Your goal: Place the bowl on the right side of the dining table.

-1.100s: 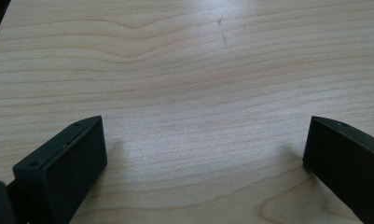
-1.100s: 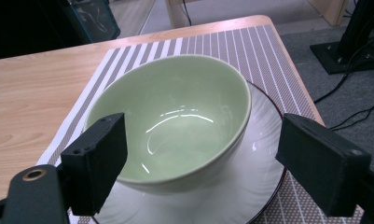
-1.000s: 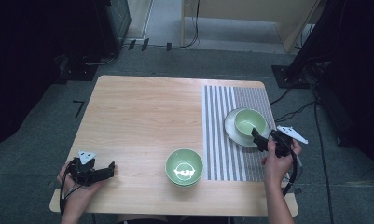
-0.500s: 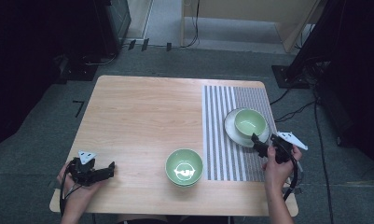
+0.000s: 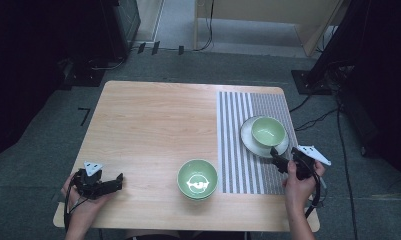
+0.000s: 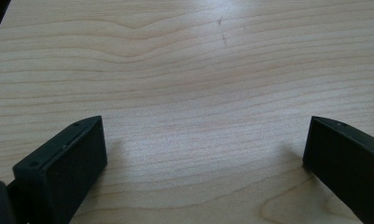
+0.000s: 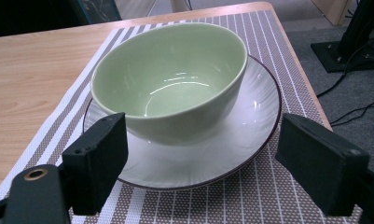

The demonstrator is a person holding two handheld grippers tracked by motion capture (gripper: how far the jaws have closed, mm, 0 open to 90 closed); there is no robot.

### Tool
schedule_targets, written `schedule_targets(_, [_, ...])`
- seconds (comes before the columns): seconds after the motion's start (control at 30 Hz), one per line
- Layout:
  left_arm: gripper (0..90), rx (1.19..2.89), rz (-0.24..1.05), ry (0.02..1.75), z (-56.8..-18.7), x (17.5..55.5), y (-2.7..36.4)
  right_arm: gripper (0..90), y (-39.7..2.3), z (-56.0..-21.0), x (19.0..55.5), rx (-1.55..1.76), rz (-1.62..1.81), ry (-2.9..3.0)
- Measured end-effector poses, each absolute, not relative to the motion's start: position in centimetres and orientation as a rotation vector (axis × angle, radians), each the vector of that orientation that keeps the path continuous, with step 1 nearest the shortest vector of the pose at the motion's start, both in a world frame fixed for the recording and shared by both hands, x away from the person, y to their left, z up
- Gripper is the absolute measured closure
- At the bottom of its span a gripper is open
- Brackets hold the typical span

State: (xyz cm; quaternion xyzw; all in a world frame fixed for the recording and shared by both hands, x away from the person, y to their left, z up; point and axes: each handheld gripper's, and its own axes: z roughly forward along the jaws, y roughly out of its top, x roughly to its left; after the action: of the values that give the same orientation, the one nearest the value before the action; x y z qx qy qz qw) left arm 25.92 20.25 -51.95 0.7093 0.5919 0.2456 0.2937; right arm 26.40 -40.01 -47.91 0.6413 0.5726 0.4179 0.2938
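Observation:
A green bowl (image 5: 268,130) (image 7: 170,88) sits on a white plate (image 5: 249,138) (image 7: 250,135) on the striped placemat (image 5: 238,145) (image 7: 231,205) at the table's right. My right gripper (image 5: 279,159) (image 7: 201,165) is open just in front of the plate, its jaws spread wide toward the bowl without touching it. A second green bowl (image 5: 197,179) with a white pattern inside stands near the table's front middle. My left gripper (image 5: 115,181) (image 6: 203,158) rests open at the front left corner, with bare wood between its jaws.
The wooden table (image 5: 153,125) (image 6: 189,70) has its right edge close behind the plate. Cables and a dark stand foot (image 7: 348,51) lie on the grey floor to the right. Dark equipment (image 5: 118,25) stands behind the table.
My right gripper has drawn back from the plate toward the table's front edge. The left gripper has stayed where it was.

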Motion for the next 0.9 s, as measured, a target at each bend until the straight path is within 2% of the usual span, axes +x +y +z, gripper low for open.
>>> schedule_targets(0.9, [0.0, 1.889, 0.654, 1.576, -51.9, 25.9, 20.3, 16.4, -40.8, -49.1, 23.5, 1.718, 1.088, 1.542])
